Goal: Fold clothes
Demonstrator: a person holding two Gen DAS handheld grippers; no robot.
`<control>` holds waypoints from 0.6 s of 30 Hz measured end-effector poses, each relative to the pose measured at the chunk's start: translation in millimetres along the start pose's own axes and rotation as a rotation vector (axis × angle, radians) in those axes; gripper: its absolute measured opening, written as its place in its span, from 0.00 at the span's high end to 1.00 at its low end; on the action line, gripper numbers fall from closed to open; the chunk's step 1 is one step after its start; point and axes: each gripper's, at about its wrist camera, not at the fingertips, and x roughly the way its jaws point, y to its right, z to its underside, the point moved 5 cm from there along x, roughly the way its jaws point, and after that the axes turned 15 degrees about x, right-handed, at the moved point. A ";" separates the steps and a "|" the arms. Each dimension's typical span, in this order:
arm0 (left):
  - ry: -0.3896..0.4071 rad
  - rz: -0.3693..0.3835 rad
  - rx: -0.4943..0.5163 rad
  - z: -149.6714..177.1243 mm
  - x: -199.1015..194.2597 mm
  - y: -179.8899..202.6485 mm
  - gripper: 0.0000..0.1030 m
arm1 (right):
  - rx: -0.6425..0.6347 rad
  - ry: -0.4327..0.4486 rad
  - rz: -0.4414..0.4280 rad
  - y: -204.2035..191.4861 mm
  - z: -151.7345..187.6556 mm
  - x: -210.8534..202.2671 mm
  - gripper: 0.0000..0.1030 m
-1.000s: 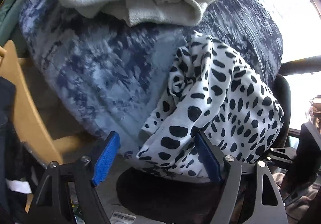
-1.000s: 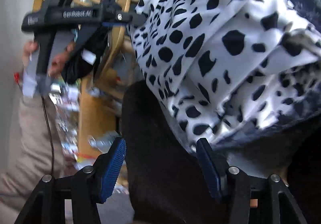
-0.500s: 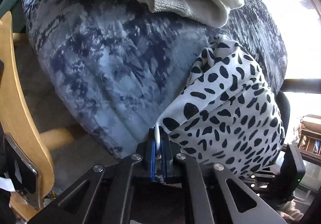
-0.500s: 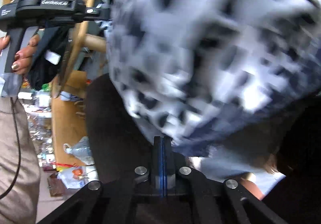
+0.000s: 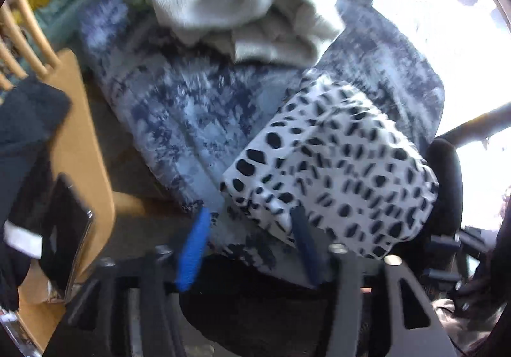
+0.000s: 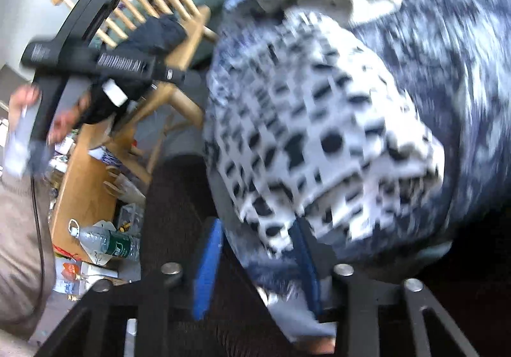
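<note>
Left wrist view: spotted cloth (image 5: 335, 165) lies as a folded slab on the mottled blue cover (image 5: 179, 107), toward the near right edge of that cover, long axis running from near left to far right. Left tongs (image 5: 246, 248) sit just below its near corner, jaws opening; the dark right pad overlaps the cloth's edge in the picture, but no fabric is pinched between the pads, blue cover showing in the gap. Right wrist view: right tongs (image 6: 255, 264) are at the cloth's (image 6: 313, 133) lower edge, jaws also opening, narrower than the left; the cloth hem hangs just at the right pad, nothing clamped as far as the blur allows. Judgement: fold looks set down and released; both tongs are about equally near, the left at the near corner, the right at the other side of the near edge. A next grab would go forward and up along the slab. Around: grey towel heap (image 5: 242, 8) beyond the cloth on the same cover, apart from it; wooden chair (image 5: 80, 146) left; dark armrest (image 5: 447, 184) just right of the cloth, which could snag a sideways move. Bottle (image 6: 108, 242) on the floor, well clear.
</note>
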 end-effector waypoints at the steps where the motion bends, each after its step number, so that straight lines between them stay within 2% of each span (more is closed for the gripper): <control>1: 0.043 0.005 -0.007 2.6 -6.7 11.5 0.27 | -0.004 0.019 -0.001 -0.4 -4.6 -3.6 0.61; 2: 0.078 0.027 -0.026 6.3 -6.7 22.1 0.20 | -0.008 0.039 -0.002 -0.8 -9.2 -7.2 0.59; 3: 0.110 0.058 -0.053 11.9 -5.5 24.2 0.18 | -0.013 0.058 -0.003 -1.1 -13.7 -10.9 0.55; 6: 0.181 0.154 -0.167 26.1 2.7 34.6 0.18 | 0.013 0.102 -0.026 4.1 -28.6 -21.0 0.46; 10: 0.283 0.363 -0.398 47.7 28.8 42.8 0.18 | 0.088 0.118 -0.011 30.9 -48.7 -27.5 0.36; 12: 0.328 0.445 -0.496 55.0 36.6 43.4 0.18 | 0.113 0.108 0.000 45.4 -58.3 -27.6 0.19; 16: 0.395 0.563 -0.665 67.5 48.8 46.0 0.17 | 0.131 0.046 -0.009 65.8 -77.0 -15.3 0.17; 18: 0.405 0.586 -0.682 70.6 51.0 48.7 0.16 | 0.134 -0.006 0.000 72.6 -83.4 0.1 0.17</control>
